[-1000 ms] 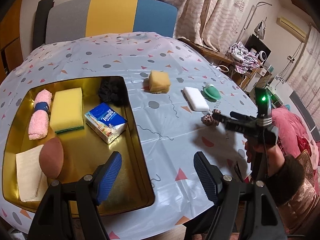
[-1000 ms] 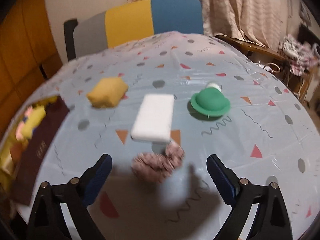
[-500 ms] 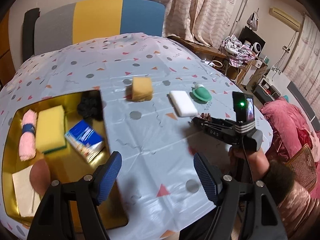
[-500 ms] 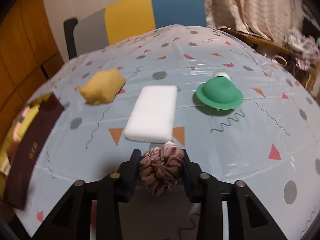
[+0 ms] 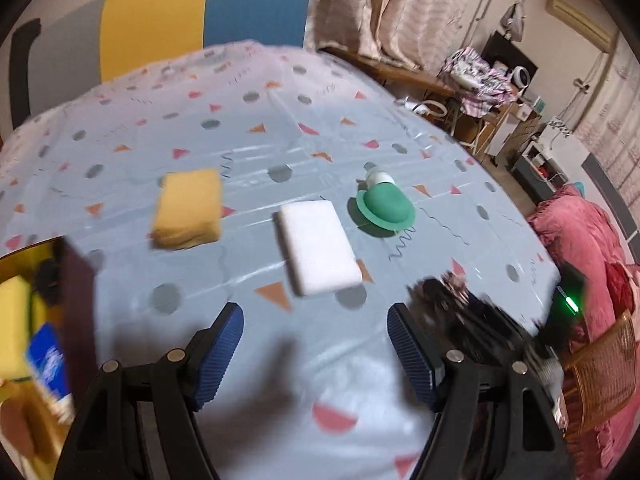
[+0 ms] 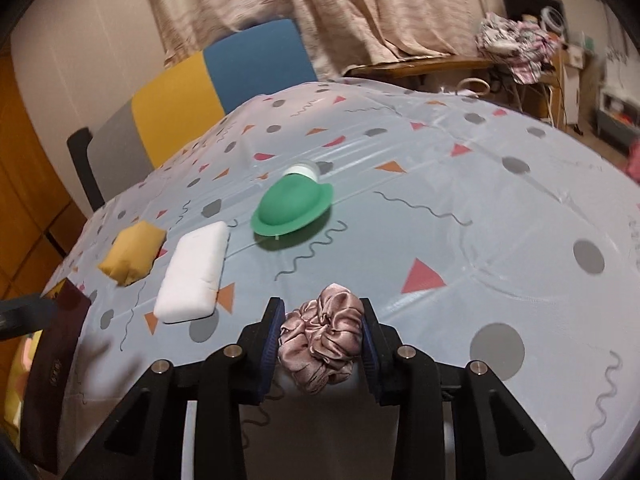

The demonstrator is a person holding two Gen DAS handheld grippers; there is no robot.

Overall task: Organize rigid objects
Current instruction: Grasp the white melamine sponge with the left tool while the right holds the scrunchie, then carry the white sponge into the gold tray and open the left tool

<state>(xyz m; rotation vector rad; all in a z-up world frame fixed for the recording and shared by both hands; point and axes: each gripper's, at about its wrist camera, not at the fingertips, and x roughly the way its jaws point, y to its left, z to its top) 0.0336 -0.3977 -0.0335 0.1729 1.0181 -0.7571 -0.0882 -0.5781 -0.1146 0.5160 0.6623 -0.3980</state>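
My right gripper is shut on a dusty-pink satin scrunchie, held just above the patterned tablecloth. Beyond it lie a white foam block, a yellow sponge and a green dome-shaped item with a white cap. My left gripper stands open over the cloth, nothing between its blue pads, just in front of the white foam block. The yellow sponge and green item lie further back. The right gripper shows blurred at the right in the left wrist view.
A gold tray at the left edge holds a yellow sponge, a blue tissue pack and a dark item. A grey, yellow and blue chair stands behind the table. Pink bedding and a wicker piece lie off the right edge.
The right gripper closed on the scrunchie and lifted it, rolling the view. The left gripper swept right, away from the gold tray, toward the white block.
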